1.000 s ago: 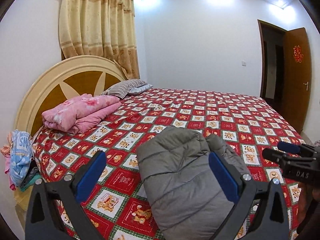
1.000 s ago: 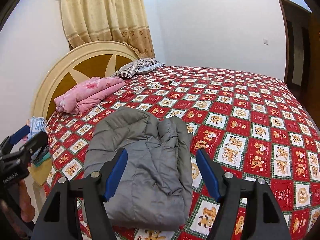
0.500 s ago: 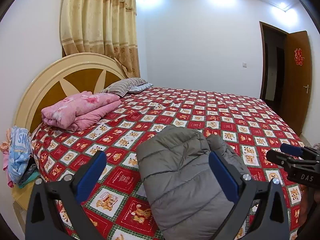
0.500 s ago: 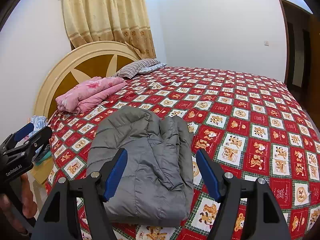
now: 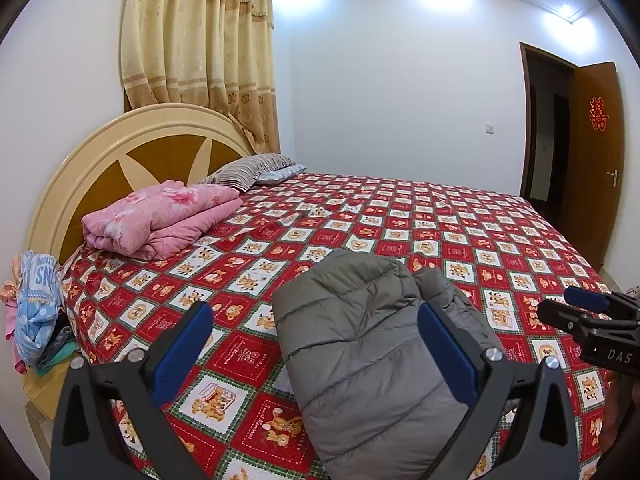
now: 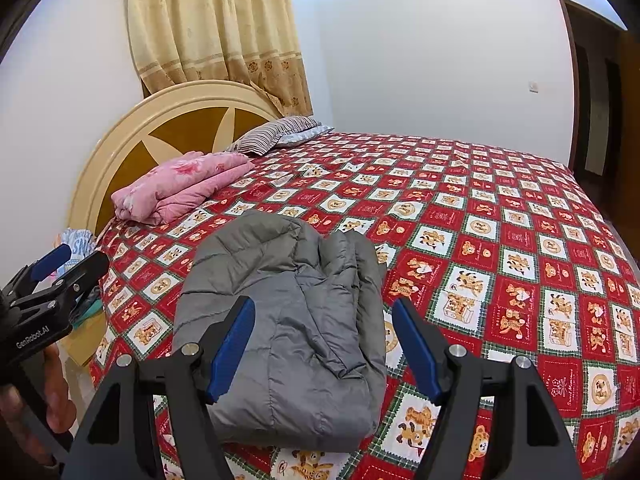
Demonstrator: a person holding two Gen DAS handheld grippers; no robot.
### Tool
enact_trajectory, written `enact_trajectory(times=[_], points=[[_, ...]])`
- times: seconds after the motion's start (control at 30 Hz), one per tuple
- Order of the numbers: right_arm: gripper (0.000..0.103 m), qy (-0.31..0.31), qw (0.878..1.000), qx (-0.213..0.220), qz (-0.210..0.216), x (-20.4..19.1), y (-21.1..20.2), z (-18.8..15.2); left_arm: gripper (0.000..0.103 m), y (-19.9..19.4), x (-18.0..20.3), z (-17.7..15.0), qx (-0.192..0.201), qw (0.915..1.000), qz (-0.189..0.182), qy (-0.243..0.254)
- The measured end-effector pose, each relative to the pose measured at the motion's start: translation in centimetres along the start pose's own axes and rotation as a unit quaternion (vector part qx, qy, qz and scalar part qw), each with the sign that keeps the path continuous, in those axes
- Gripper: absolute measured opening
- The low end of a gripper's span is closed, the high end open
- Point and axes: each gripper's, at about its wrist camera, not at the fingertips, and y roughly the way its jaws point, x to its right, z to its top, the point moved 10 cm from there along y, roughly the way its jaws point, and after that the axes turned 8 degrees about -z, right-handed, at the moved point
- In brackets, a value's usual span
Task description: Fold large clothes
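A grey puffer jacket point(image 5: 360, 340) point(image 6: 288, 280) lies folded into a thick bundle on the red patterned bedspread point(image 5: 480, 232) point(image 6: 500, 220), near the bed's front edge. My left gripper point(image 5: 314, 316) hovers in front of it, open, with nothing between the blue pads; it also shows at the left of the right wrist view point(image 6: 52, 276). My right gripper point(image 6: 324, 308) is open too, clear of the jacket below it, and appears at the right edge of the left wrist view point(image 5: 580, 308).
A folded pink quilt point(image 5: 160, 216) point(image 6: 180, 188) and a striped pillow point(image 5: 248, 166) lie by the round headboard point(image 5: 120, 152). Loose clothes point(image 5: 36, 312) pile on a bedside stand at left. A brown door point(image 5: 596, 160) stands open at the far right.
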Motion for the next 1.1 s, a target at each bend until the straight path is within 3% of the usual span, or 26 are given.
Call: enact_trajectory(times=[1.1], points=[[0.071, -0.002, 1.000, 0.005, 0.004, -0.2, -0.7, 0.1, 0.103, 0.6, -0.6, -1.7, -0.014, 0.9999, 0.002, 0.002]])
